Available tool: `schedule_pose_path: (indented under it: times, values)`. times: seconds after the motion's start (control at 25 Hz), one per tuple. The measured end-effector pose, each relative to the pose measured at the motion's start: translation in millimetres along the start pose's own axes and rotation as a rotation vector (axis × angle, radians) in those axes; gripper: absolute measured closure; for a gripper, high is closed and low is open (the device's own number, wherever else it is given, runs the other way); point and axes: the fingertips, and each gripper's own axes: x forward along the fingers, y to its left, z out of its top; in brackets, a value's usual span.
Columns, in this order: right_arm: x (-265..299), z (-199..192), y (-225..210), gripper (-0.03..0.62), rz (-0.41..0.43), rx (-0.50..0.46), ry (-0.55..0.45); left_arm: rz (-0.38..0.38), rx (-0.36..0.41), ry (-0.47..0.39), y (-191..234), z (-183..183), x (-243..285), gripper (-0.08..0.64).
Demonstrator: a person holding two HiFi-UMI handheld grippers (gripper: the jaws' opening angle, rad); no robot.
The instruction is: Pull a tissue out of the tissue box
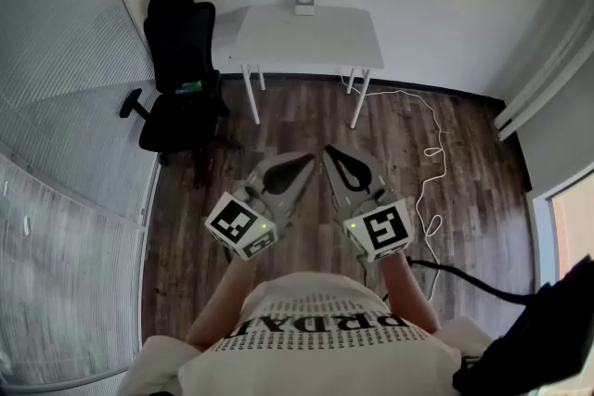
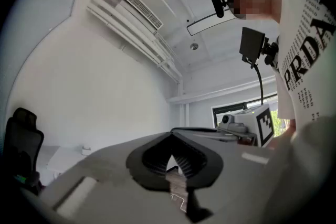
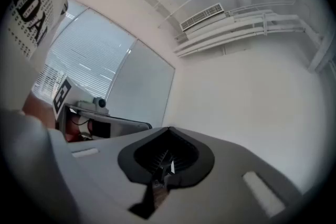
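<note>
Tissue box (image 1: 303, 6) on desk (image 1: 278, 37); jaws together, empty.

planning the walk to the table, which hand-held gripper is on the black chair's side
The left hand-held gripper: the black chair stands to its left, while the right hand-held gripper is over by the white cable on the floor.

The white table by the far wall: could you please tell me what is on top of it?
One small white box sits on the table, at its back edge by the wall. What the box holds cannot be seen from here.
</note>
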Motion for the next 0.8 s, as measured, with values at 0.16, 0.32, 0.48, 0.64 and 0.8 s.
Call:
schedule_pose_path:
  times: [0.16, 0.32, 0.48, 0.64, 0.8]
  values:
    - [-2, 2, 0, 0.584, 0.010, -0.015, 0.001, 0.002, -0.002, -0.002, -3, 1, 1, 0.569]
    - [-9, 1, 5, 0.584, 0.010, -0.002, -0.001, 0.004, -0.006, -0.006, -11, -1, -2, 0.569]
    - [-17, -7, 5, 0.584, -0.011, 0.043, 0.011, 0.005, -0.014, 0.001, -18, -4, -6, 0.569]
    - [-14, -1, 8, 0.583, -0.018, 0.033, 0.003, 0.004, -0.017, -0.004, -17, -3, -10, 0.569]
    - [-14, -5, 17, 0.584, -0.013, 0.032, 0.015, 0.014, -0.015, -0.007, -18, -2, -20, 0.569]
